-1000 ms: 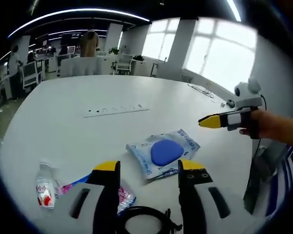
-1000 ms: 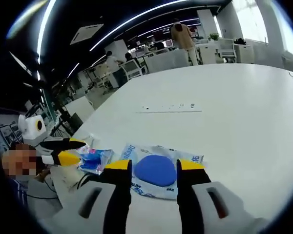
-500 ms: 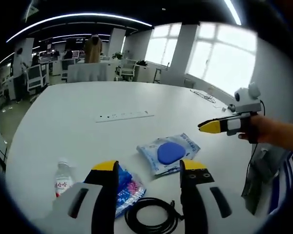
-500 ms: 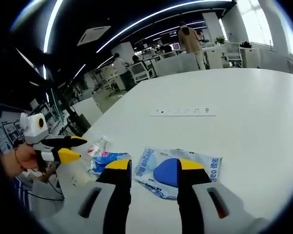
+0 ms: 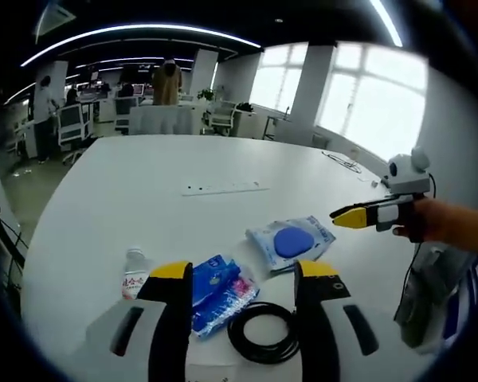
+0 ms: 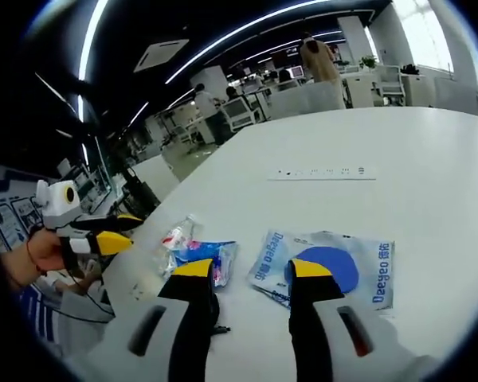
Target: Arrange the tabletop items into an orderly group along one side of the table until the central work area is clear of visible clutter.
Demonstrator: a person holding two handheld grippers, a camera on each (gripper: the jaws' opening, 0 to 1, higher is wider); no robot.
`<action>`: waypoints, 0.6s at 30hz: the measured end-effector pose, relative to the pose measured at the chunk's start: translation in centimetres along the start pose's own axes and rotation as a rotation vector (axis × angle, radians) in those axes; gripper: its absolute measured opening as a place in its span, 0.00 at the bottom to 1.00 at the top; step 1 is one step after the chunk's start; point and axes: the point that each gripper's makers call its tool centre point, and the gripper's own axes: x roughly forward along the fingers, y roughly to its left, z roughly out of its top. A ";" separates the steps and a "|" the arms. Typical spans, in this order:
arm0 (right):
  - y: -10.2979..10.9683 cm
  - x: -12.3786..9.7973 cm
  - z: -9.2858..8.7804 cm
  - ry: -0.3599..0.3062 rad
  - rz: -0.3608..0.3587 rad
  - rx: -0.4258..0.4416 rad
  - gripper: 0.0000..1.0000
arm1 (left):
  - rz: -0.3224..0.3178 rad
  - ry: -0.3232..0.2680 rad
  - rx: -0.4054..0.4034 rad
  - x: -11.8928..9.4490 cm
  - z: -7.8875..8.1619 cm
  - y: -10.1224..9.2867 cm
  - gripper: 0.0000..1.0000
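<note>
Items gathered near one edge; both grippers free and held above them.

We judge the tidying well along: the water bottle (image 5: 132, 272), the blue snack packet (image 5: 217, 291), the black cable coil (image 5: 262, 333) and the wipes pack (image 5: 293, 241) lie close together near our edge of the white surface (image 5: 143, 191), though loosely, the wipes pack a little apart toward the middle. What is left, we think, is to draw that pack in and square the row. Our left gripper (image 5: 244, 274) stands with jaws apart, holding nothing; our right gripper (image 6: 251, 270) likewise open and empty, above the wipes pack. The middle and far side lie bare but for a flush socket strip (image 5: 223, 189), so we have ample room; the near edge is close.
</note>
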 end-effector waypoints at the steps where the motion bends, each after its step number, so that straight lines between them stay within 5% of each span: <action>1: 0.2 0.1 -0.2 0.002 0.003 0.000 0.35 | 0.003 0.000 -0.002 -0.3 -0.1 0.1 0.51; 18: 3.8 2.5 -1.2 0.049 0.056 -0.041 0.34 | 0.073 0.014 -0.041 -3.6 -2.6 3.1 0.51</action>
